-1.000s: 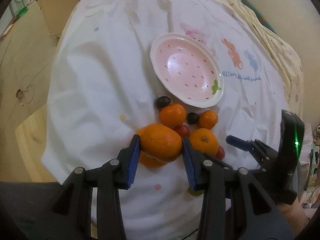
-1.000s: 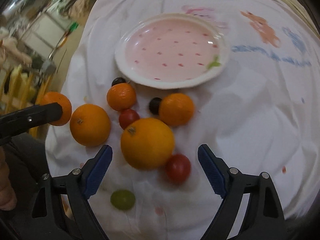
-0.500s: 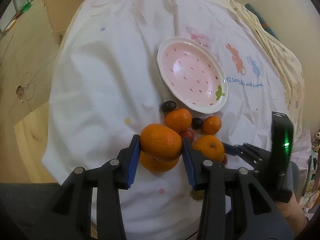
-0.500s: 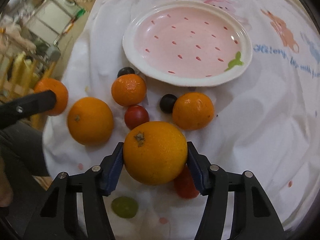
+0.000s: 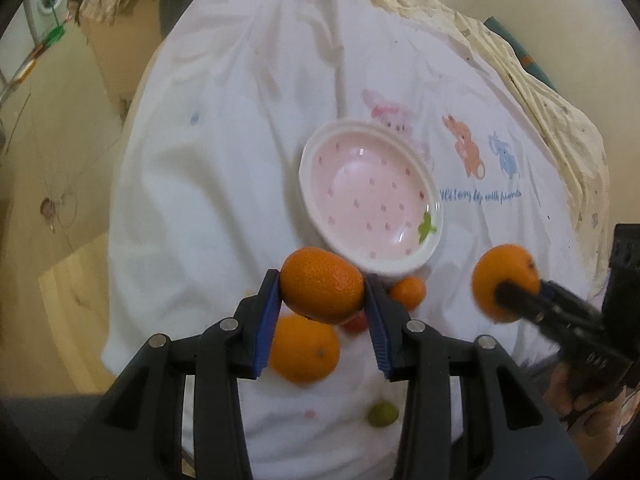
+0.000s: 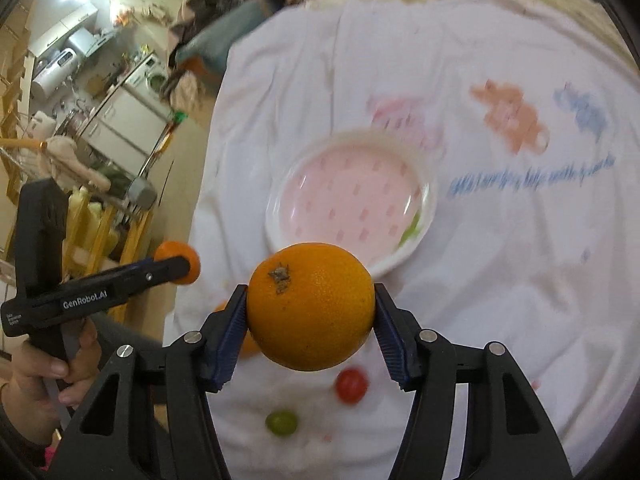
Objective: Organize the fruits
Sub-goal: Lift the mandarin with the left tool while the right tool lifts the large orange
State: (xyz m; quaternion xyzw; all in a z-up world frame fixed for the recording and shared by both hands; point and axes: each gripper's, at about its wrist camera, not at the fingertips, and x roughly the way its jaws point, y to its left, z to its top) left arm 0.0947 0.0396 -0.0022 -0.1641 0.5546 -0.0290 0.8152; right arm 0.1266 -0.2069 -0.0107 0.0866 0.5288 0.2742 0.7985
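Taking the pink spotted plate (image 5: 370, 196) as the landmark, the left wrist view shows the left gripper (image 5: 322, 298) raised on the near side of the plate, its blue pads clamped on both sides of a mandarin (image 5: 322, 290) that overlaps the plate's near rim in the picture. Only this view shows what lies under it on the white cloth (image 5: 224, 168): a bigger orange (image 5: 304, 350) nearer than the plate, a small mandarin (image 5: 408, 291) just beside the plate's near rim, a sliver of red fruit between the pads, and a green grape (image 5: 383, 414) nearest of all. The right wrist view, blurred in its far part, shows the right gripper (image 6: 311, 314) closed tight on a large orange (image 6: 311, 307) with its stem scar facing up, held above the cloth on the near side of the plate. Only here can a red tomato (image 6: 351, 385) be seen whole, beside the grape, both nearer than the plate. Each view catches the other tool from the side: the left hand (image 6: 44, 376) wraps the black handle low at the left, tool level, its mandarin left of the plate; the right one, seen from the left, carries its orange to the right of the plate.
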